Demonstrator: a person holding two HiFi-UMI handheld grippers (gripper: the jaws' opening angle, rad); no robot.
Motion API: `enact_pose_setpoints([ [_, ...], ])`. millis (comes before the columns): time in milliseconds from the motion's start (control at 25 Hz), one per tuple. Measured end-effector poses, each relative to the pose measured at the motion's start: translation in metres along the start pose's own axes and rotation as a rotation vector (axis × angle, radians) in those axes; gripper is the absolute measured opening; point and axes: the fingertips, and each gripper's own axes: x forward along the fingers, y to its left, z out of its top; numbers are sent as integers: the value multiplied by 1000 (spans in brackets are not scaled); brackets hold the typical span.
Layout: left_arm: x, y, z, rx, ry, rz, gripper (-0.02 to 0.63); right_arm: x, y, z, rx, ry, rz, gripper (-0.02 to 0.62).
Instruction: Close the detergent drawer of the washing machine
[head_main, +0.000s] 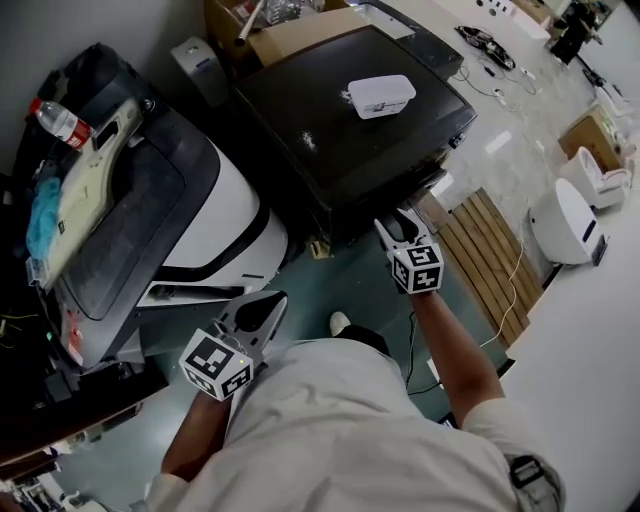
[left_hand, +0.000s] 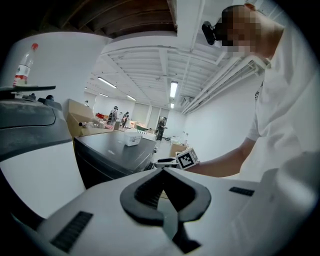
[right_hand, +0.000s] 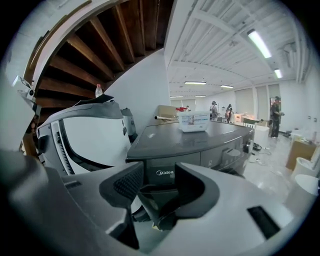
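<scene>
One right claw, parted, detergent drawer just ahead

1. I stand on a teal-green painted floor, and my one visible pale shoe rests on it.
2. A dark grey washing machine stands on that floor ahead of me. A white rectangular plastic container lies on its flat top.
3. Just beside it, on the left, stands a rounded white-and-black machine with a dusty dark lid.
4. To the right, a slatted wooden pallet lies flat on the floor, with a thin white cable trailing across it.
5. Past the pallet the floor turns pale and glossy. A white rounded appliance and a brown cardboard box stand there.
</scene>
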Motion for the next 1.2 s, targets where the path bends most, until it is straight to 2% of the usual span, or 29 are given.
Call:
enact_pose_setpoints([
  [320,-52,-11,-16,20,-3,-106,-5,-79,61,6,72,-63,-73,190],
  [680,-113,-27,-41,34,-3,-210,-5,-157,148,12,92,-117,-121,156],
  [920,-155,-40,-60,45,0,-257,-5,-204,214,6,88,-123,-132,52],
  [1200,-198,-46,-93,12,16,-282,-5,-240,289,-11,58,-100,-108,6],
])
